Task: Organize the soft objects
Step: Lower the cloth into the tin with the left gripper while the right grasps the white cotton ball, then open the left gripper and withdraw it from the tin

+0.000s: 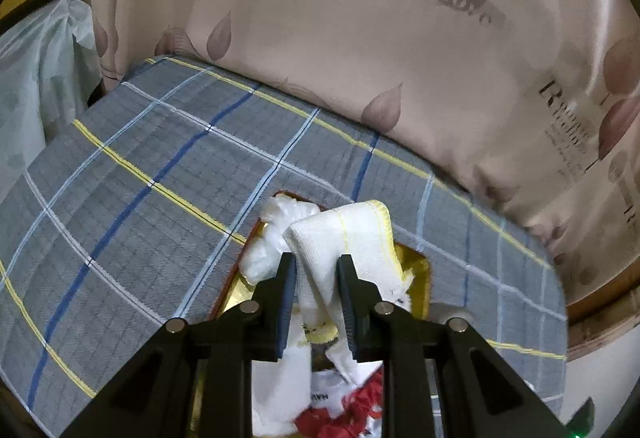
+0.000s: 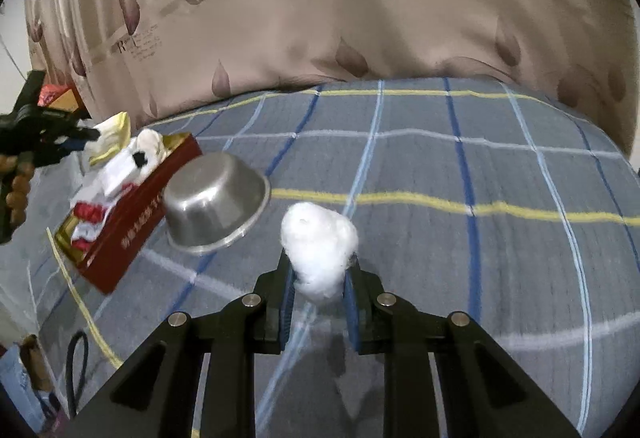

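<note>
Pinching a cotton ball (image 2: 319, 251) between its pads, the right hand-held gripper (image 2: 319, 270) holds it above the plaid bed (image 2: 480, 166). Beyond it, to the left, a steel bowl (image 2: 216, 198) leans tilted against a red box (image 2: 128, 234) filled with white and red soft things. The left hand-held gripper (image 1: 318, 278) is clenched on a yellow-edged white cloth (image 1: 352, 238) over that box (image 1: 420, 278). A printed curtain (image 1: 360, 38) hangs behind.
</note>
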`<state>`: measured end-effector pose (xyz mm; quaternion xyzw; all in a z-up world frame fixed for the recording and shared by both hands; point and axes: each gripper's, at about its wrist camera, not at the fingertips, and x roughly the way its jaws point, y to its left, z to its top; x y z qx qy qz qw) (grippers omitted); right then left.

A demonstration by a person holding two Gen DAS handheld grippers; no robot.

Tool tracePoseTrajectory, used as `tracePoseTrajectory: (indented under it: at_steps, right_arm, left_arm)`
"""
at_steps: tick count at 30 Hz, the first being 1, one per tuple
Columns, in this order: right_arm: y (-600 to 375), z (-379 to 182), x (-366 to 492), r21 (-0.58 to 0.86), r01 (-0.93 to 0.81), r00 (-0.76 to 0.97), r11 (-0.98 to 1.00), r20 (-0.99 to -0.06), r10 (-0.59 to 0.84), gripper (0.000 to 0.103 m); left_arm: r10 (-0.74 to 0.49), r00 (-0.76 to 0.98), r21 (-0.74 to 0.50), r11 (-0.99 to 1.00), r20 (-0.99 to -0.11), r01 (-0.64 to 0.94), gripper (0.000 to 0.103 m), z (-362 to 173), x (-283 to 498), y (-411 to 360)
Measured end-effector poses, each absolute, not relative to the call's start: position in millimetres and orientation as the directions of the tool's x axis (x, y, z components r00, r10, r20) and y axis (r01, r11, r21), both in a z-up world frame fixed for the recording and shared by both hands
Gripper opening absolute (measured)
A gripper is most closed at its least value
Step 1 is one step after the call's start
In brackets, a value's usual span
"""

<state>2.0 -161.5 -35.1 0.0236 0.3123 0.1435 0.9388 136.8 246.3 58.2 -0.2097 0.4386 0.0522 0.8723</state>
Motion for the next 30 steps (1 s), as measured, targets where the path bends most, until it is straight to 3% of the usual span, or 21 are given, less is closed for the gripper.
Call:
tracePoseTrajectory:
  at_steps: [8,12,16,19,23,26,30]
  right_arm:
    - [-167.7,-42.8,-15.5,0.115,-0.234,0.770,0.965,-0.584,0.256,0.020]
    - [-166.2,-42.9,-16.5,0.100,-0.234,0.775,0.967,-0.582,0.248,0.020]
    - [-167.0,-43.6,-16.5,0.101,-0.226,0.776,0.969,-0.582,0.242,0.020]
    - [-167.9,-43.9,-16.2,0.104,-0.219,0.777,0.970,-0.583,0.238,0.020]
    - [-172.2,-45.4,-13.1,0.121,-0.201,0.772,0.972,-0.591,0.233,0.020]
    - [-174.9,-46.5,-11.6,0.129,-0.188,0.770,0.974,-0.596,0.228,0.020]
    - [-172.9,-47.1,-10.5,0.116,-0.181,0.768,0.977,-0.604,0.214,0.020]
  left_arm:
    - [-0.049,0.573,-0.244,0.931,-0.818,-0.270,0.029,38.3,150.3,238.4]
    - [0.011,0.558,-0.180,0.941,-0.830,-0.287,0.046,35.4,152.8,240.2]
    - [0.057,0.585,-0.150,0.942,-0.809,-0.299,0.046,43.6,142.4,242.6]
    - [0.053,0.643,-0.185,0.937,-0.764,-0.297,0.046,62.1,120.6,243.8]
    - [0.123,0.680,-0.115,0.949,-0.723,-0.294,0.050,80.9,76.7,229.2]
    - [0.171,0.669,-0.062,0.949,-0.723,-0.309,0.054,79.4,37.2,220.2]
    - [0.162,0.644,-0.080,0.941,-0.748,-0.329,0.054,64.2,-15.9,220.1]
